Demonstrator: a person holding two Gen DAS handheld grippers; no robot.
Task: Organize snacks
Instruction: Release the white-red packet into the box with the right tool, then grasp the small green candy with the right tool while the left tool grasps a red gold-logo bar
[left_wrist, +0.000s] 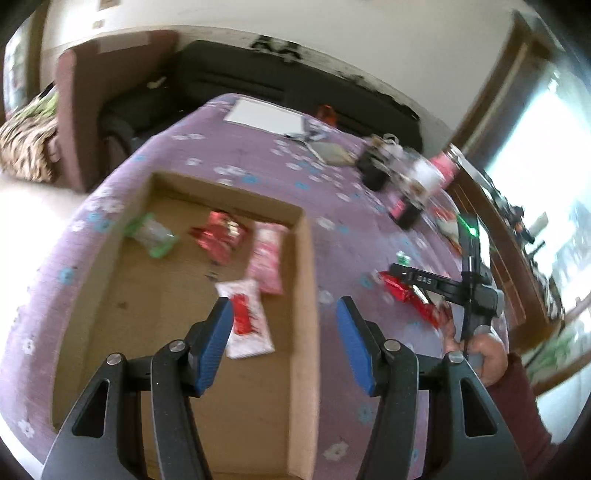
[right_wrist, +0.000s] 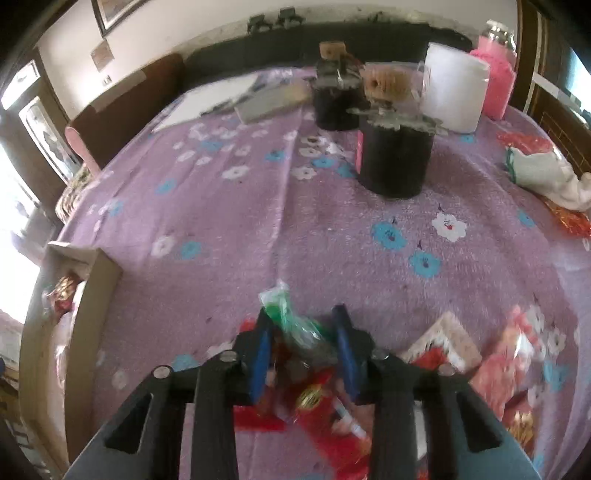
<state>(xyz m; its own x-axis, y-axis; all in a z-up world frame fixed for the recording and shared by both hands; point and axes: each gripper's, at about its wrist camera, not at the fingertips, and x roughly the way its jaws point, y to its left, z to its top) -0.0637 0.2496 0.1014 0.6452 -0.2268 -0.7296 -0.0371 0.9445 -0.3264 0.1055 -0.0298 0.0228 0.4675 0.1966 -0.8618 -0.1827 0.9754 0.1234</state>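
Snacks: some boxed, rest loose by box wall

Snack packets (left_wrist: 255, 258) lie in the cardboard box (left_wrist: 306, 332) w/ bare floor around them. Box's right wall borders the purple tabletop (right_wrist: 295, 221), open betw. box & black jars (right_wrist: 395, 162). Left gripper (left_wrist: 284, 321) tilts down over box, jaws wide, nothing betw. Right gripper (right_wrist: 303, 343): jaws narrow, a green-wrapped snack (right_wrist: 291, 321) betw. them; grip unclear thru blur.
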